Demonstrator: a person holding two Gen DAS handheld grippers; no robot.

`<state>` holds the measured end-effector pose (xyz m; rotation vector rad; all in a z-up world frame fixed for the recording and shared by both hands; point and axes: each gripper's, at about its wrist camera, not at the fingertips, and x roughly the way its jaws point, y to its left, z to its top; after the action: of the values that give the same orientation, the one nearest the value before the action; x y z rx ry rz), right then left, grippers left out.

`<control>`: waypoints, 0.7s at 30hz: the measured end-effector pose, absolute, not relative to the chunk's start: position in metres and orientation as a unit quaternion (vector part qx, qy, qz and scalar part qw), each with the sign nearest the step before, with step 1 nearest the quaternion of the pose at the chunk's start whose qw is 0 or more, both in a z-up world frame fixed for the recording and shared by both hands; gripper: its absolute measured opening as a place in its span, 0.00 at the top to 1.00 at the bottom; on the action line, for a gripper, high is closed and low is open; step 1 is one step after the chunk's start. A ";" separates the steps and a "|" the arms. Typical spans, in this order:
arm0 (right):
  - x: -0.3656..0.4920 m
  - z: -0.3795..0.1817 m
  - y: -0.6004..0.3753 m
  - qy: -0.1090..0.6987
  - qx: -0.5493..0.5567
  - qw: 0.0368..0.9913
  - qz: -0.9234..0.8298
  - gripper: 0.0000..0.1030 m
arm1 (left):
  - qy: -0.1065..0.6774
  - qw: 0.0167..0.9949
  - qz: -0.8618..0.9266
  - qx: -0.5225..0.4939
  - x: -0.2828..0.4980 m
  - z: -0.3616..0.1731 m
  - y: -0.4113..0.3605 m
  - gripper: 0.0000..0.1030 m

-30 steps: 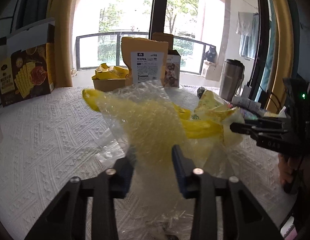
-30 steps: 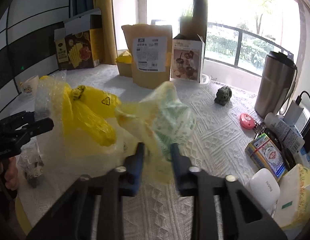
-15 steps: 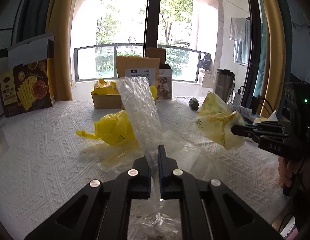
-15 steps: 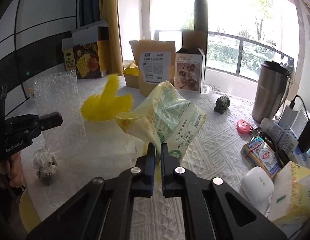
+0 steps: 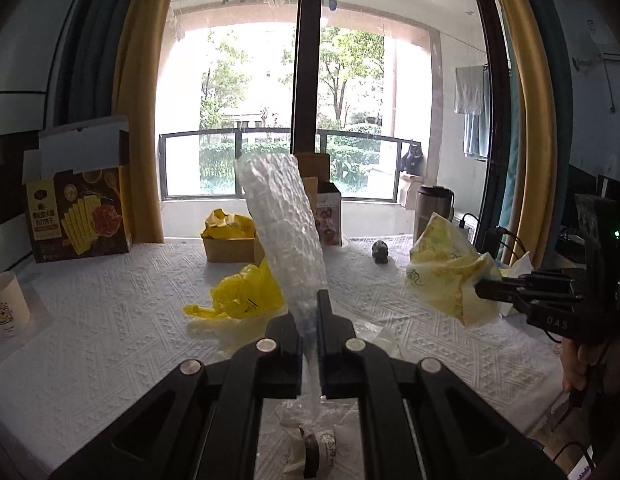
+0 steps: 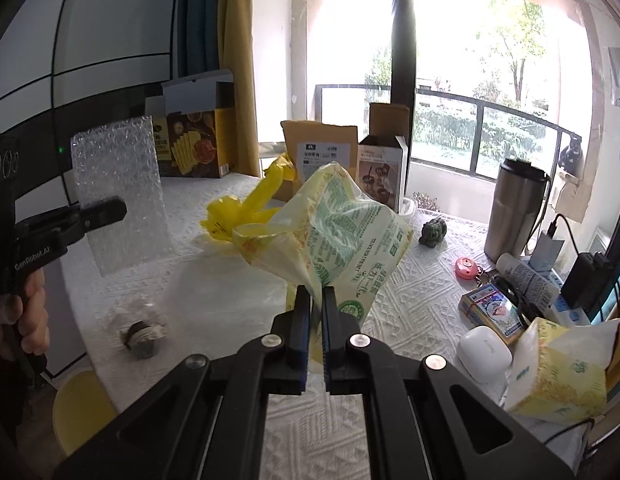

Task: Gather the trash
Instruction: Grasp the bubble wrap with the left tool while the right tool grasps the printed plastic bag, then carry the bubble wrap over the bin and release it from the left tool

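My left gripper (image 5: 308, 312) is shut on a sheet of clear bubble wrap (image 5: 284, 232) and holds it upright above the table; the sheet also shows in the right wrist view (image 6: 122, 192). My right gripper (image 6: 315, 300) is shut on a pale yellow and green plastic wrapper (image 6: 337, 232), lifted off the table; the wrapper also shows in the left wrist view (image 5: 445, 276). A crumpled yellow plastic bag (image 5: 242, 292) lies on the white tablecloth (image 5: 110, 320) between the grippers. A small clear wrapper with a dark roll (image 6: 144, 336) lies near the table's front edge.
Snack box (image 5: 78, 216), cardboard box with yellow packets (image 5: 230, 240), brown pouch (image 6: 321, 160) and small carton (image 6: 379, 176) stand at the back. A steel tumbler (image 6: 513, 208), green figurine (image 6: 431, 234), pink tag, card deck, white case and tissue pack (image 6: 557, 380) crowd the right side. A paper cup (image 5: 6, 304) stands left.
Both grippers have closed on their pieces and lifted them up off the table. The yellow bag has dropped back onto the tablecloth.
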<state>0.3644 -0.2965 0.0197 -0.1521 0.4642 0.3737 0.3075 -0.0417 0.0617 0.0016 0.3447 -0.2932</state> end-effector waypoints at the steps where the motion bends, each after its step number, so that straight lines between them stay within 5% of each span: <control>1: 0.360 0.022 -0.296 0.226 -0.076 0.953 0.185 0.95 | 0.167 0.976 -0.142 0.000 0.302 0.065 -0.038 0.95; 21: 0.269 0.045 -0.247 0.195 -0.093 0.948 0.235 0.95 | 0.138 0.985 -0.103 -0.023 0.190 0.078 0.022 0.95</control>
<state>0.2694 -0.2469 0.0455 -0.1886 0.3978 0.4776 0.1900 0.0216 0.0782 -0.0472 0.2769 -0.2062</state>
